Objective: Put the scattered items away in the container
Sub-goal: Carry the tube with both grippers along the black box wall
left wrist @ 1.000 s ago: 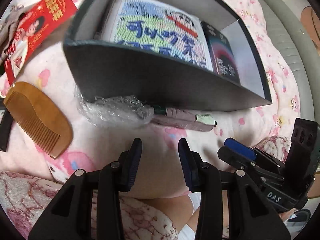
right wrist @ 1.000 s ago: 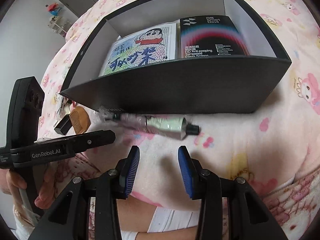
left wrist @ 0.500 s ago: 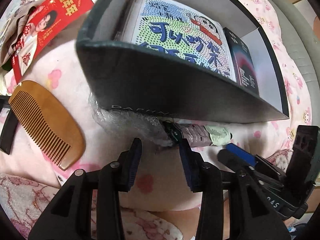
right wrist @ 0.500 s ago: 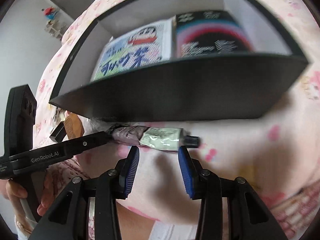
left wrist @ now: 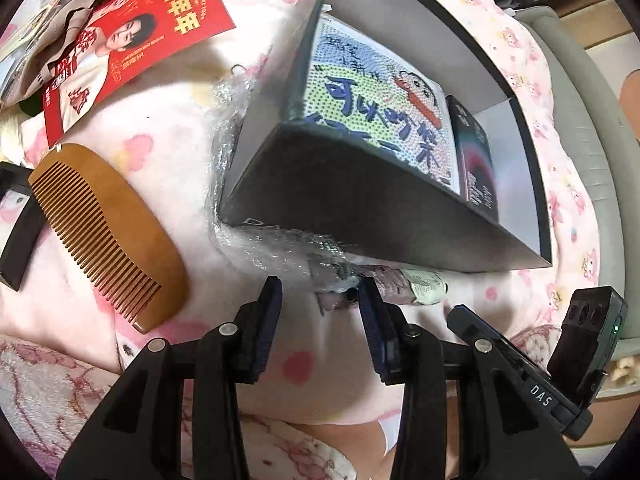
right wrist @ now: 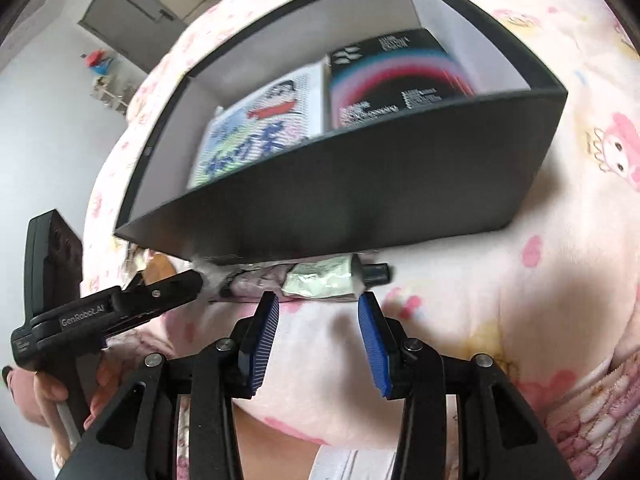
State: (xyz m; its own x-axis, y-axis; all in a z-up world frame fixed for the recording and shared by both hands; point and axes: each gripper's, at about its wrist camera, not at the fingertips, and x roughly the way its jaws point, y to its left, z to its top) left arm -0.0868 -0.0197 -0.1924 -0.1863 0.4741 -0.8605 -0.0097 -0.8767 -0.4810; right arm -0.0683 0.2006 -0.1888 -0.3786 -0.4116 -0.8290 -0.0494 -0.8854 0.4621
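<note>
The left black two-finger gripper with blue ribbed pads (left wrist: 318, 312) points forward and low, its jaws spread apart with nothing clamped between them. The right black two-finger gripper with blue ribbed pads (right wrist: 318, 328) is likewise spread wide and grips nothing. The two sit close, side by side, the left one's tips angled in toward the right. A bare hand (right wrist: 44, 396) wraps the left gripper's handle from below.

Pink cartoon-print blanket (left wrist: 168, 64); grey door (right wrist: 128, 8) against white wall (right wrist: 44, 128).
</note>
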